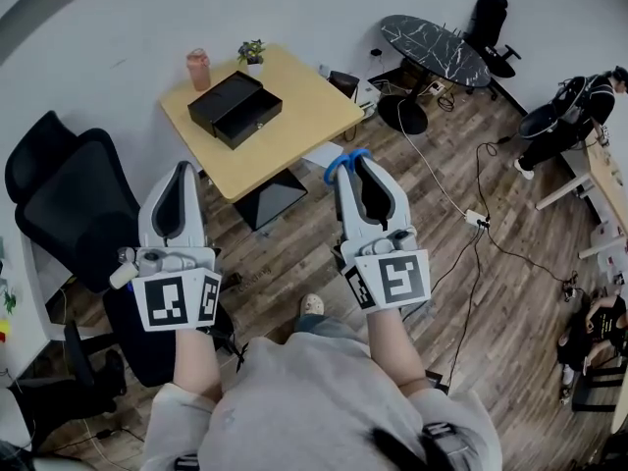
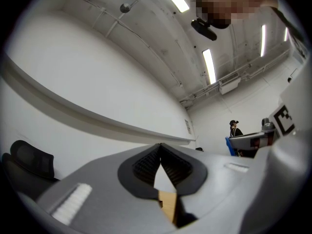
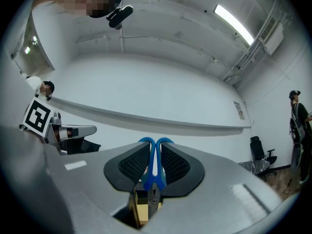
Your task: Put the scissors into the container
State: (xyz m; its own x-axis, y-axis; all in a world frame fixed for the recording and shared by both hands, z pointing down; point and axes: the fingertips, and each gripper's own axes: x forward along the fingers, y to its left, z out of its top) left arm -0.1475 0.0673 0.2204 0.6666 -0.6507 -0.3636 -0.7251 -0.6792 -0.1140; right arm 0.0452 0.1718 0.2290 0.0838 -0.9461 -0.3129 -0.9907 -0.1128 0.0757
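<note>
My right gripper [image 1: 350, 157] is shut on the blue-handled scissors [image 1: 344, 162], whose handle loops poke out past the fingertips. In the right gripper view the scissors [image 3: 154, 165] stand pinched between the black pads [image 3: 134, 165] of that gripper [image 3: 154, 151]. The container [image 1: 235, 108], a black open box, rests on the light wooden table [image 1: 304, 116] below and ahead, well apart from both grippers. My left gripper [image 1: 180, 172] is shut with nothing in it; in its own view the left gripper [image 2: 160, 149] has its tips touching.
A pink bottle [image 1: 199, 69] and a small potted plant [image 1: 253, 55] stand at the table's far edge. A black office chair [image 1: 64, 199] is at left. A round dark table [image 1: 434, 49], floor cables [image 1: 478, 219] and a person [image 1: 579, 106] are at right.
</note>
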